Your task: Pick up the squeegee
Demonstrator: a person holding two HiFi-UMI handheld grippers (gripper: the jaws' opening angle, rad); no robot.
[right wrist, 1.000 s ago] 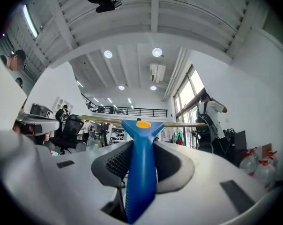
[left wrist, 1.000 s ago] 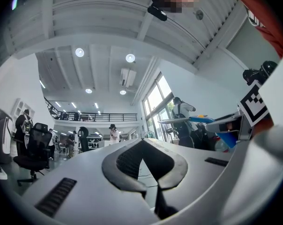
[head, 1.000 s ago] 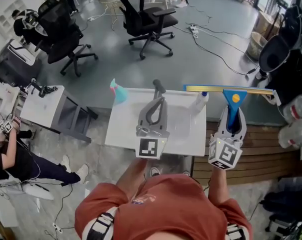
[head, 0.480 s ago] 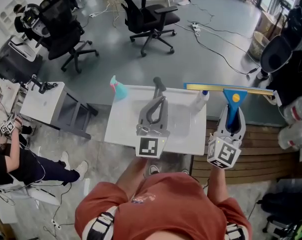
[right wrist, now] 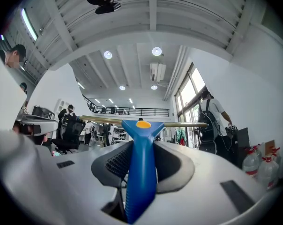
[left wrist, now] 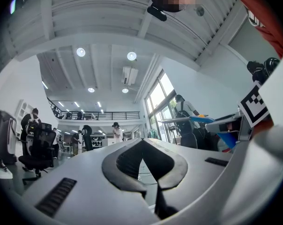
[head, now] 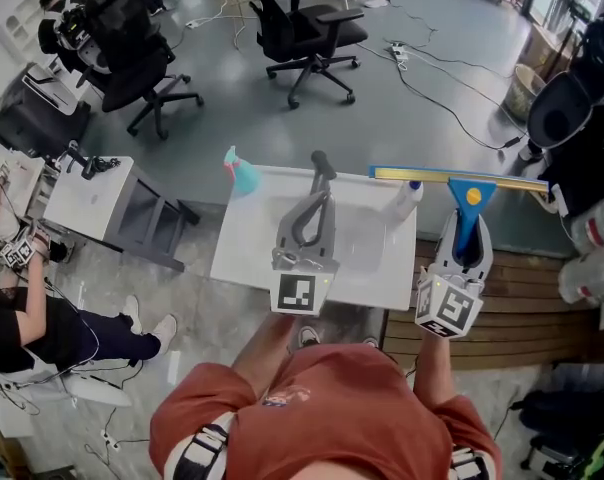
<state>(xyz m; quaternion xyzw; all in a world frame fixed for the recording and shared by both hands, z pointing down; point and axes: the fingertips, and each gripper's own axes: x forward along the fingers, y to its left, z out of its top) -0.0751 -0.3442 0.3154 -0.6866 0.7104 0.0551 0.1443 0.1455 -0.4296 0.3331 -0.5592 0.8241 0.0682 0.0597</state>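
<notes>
Over a white table, the left hand-held gripper's jaws meet, empty. The right hand-held gripper clamps the blue squeegee's handle.

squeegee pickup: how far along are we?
Done: the squeegee is gripped, with its blue handle clamped between the jaws of the right gripper. It hangs in the air to the right of the white table, touching nothing else.
In hand: only that hold. The left gripper is shut and empty over the table.
Left: nothing of the pickup itself, as far as the views show.
</notes>
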